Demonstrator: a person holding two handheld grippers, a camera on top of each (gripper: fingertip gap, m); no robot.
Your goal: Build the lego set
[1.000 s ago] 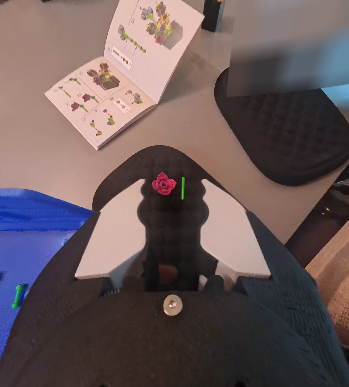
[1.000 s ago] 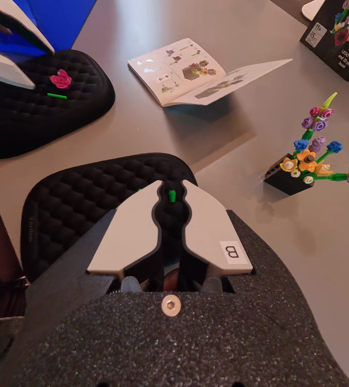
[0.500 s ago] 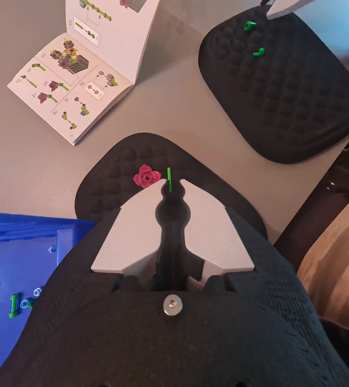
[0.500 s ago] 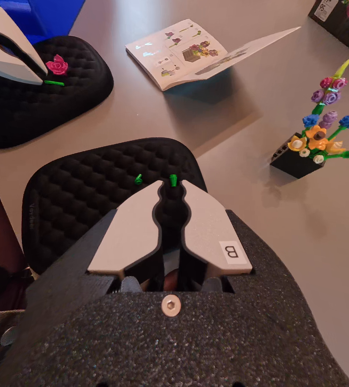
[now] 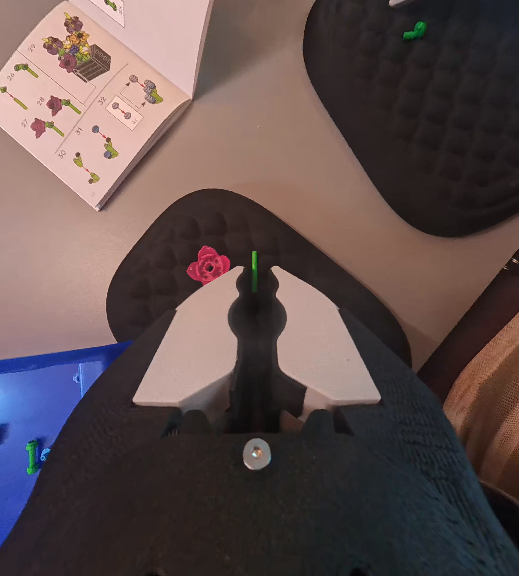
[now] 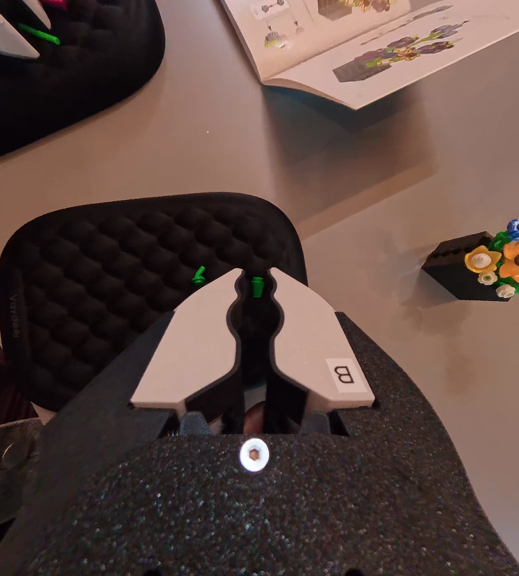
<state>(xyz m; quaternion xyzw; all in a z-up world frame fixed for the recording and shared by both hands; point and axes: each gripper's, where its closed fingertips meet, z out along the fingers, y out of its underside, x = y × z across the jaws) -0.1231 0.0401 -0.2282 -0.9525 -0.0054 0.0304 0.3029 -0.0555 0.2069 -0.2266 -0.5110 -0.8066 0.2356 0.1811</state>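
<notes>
My left gripper (image 5: pixel 256 268) sits low over a black dimpled pad (image 5: pixel 171 249), its jaws drawn narrow with a thin green rod (image 5: pixel 254 271) lying lengthwise in the gap between the tips; whether the tips actually press the rod I cannot tell. Just to the left of that rod, touching the edge of my left finger in the view, lies a magenta flower piece (image 5: pixel 208 268), face up on the same pad. A blue tray (image 5: pixel 9 405) lies at the lower left with a few small green pieces (image 5: pixel 32 455) in it. My right gripper (image 6: pixel 256 272) is over a second black pad (image 6: pixel 96 280), jaws likewise narrow, and a short green stud-like piece (image 6: pixel 257 286) stands between the tips; I cannot tell if it is pinched or only framed. Another little green piece (image 6: pixel 199 276) rests on that pad just to the left of my finger. An open instruction booklet (image 6: pixel 361 53) lies on the grey table (image 6: pixel 205 149) beyond both pads, one leaf raised. To the right stands the partly built bouquet (image 6: pixel 513 261), with yellow, orange, blue and purple flowers rising from a black block base (image 6: pixel 451 274).
</notes>
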